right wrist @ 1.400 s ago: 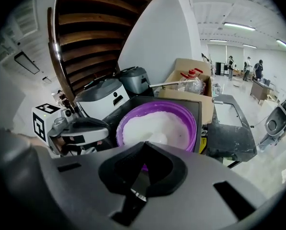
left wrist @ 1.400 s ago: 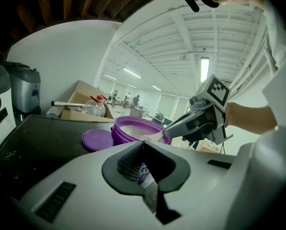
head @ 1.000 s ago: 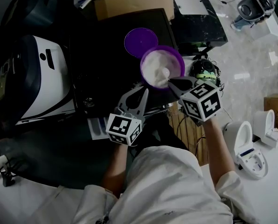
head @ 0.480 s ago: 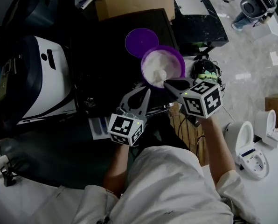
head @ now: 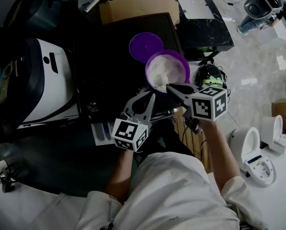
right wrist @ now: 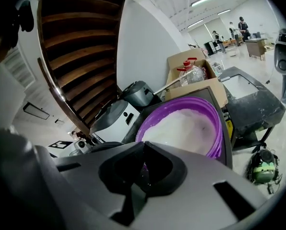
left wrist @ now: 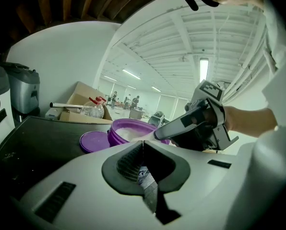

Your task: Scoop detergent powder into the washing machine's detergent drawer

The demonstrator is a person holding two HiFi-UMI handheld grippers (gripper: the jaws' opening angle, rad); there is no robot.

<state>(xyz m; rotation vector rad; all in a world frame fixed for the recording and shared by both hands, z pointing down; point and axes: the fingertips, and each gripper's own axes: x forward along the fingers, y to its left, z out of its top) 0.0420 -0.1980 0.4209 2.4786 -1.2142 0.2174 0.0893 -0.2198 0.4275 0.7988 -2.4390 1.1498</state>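
Black top (head: 119,66): a dark, flat surface in front of the person; the tub and its lid stand on it.
White appliance (head: 42,75): at the left edge of the black top, with a white casing and dark panels; no writing on it can be read.
Cardboard box (head: 138,6): behind the black top, with a clear bottle inside.
Purple tub (head: 185,63): open, at the near right corner of the black top; no label shows.
Detergent powder (head: 166,67): white, heaped inside the purple tub.
Purple lid (head: 146,46): lies flat just behind the tub, to its left.
Right gripper (head: 169,86): its tip is over the tub's near rim, jaws clenched on the white scoop; its cube bears black-and-white square markers.
Left gripper (head: 150,96): beside the tub's near left, jaws pressed together with nothing gripped; it points at the black top's front edge.
White scoop (head: 163,80): it reaches from the right gripper's tip into the powder.
Leaflet (head: 101,131): blue and white, below the black top's front edge; its print is too small to read.
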